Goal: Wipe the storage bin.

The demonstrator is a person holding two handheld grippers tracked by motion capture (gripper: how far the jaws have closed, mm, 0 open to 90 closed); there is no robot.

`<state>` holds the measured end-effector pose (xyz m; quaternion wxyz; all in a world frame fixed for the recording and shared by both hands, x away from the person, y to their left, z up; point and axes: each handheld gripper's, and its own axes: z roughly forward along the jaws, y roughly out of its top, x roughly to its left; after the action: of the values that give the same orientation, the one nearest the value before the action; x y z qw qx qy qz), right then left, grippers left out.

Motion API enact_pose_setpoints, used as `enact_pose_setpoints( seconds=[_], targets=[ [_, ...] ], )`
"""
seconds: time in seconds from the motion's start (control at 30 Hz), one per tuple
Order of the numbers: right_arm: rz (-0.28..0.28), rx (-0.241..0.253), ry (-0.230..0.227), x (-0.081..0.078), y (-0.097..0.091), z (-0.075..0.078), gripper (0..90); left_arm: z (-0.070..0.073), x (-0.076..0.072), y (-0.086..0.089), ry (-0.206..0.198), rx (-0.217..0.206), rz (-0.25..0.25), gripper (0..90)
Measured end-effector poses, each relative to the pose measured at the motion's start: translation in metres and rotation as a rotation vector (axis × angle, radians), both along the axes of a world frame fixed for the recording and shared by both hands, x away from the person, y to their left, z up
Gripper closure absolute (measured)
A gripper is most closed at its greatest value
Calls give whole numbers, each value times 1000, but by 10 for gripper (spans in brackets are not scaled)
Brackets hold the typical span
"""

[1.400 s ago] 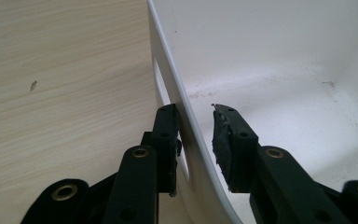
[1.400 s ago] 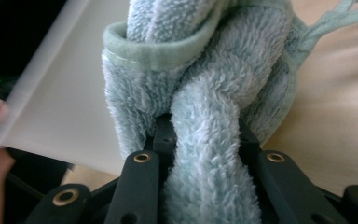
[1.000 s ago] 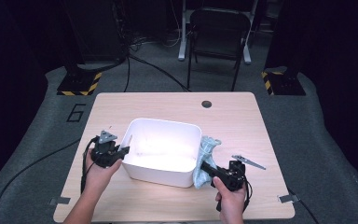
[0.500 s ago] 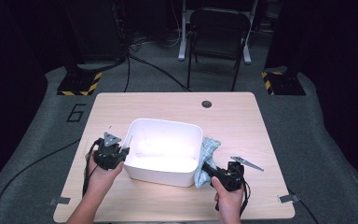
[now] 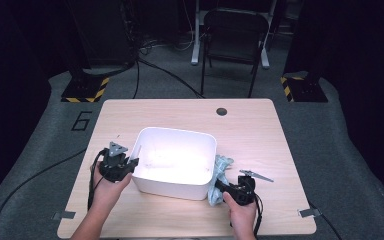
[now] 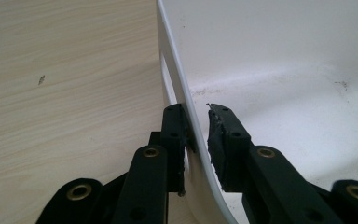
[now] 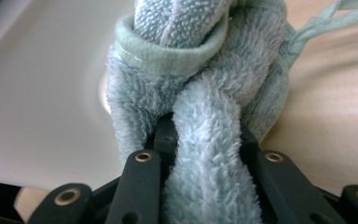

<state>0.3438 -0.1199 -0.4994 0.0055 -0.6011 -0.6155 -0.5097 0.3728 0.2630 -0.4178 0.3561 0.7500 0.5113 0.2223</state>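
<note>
High cam looks down over table [image 5: 260, 130]; both gripper cams close-up, share white tub [image 5: 180, 145]

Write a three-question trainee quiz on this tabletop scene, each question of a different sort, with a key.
1. True or false: the right hand-held gripper is clamped on the pale blue towel.
2. What straddles the left hand-held gripper? A) the white tub wall B) a cable C) the towel
3. On which side of the tub in the high view does the towel lie?

Key: 1 true; 2 A, one jaw outside, one inside, with a gap at the inner jaw; 3 its right side, on the wooden table.
</note>
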Motion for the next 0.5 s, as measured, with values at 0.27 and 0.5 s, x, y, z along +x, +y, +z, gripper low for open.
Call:
enact_pose_setpoints(
  seconds=[0.27, 0.5],
  targets=[
    [17, -22, 74, 9, -1, -22, 706, 2, -1, 0, 19, 3, -11, 735],
    [-10, 37, 122, 16, -16, -23, 696, 5, -8, -5, 66, -5, -49, 682]
  ],
)
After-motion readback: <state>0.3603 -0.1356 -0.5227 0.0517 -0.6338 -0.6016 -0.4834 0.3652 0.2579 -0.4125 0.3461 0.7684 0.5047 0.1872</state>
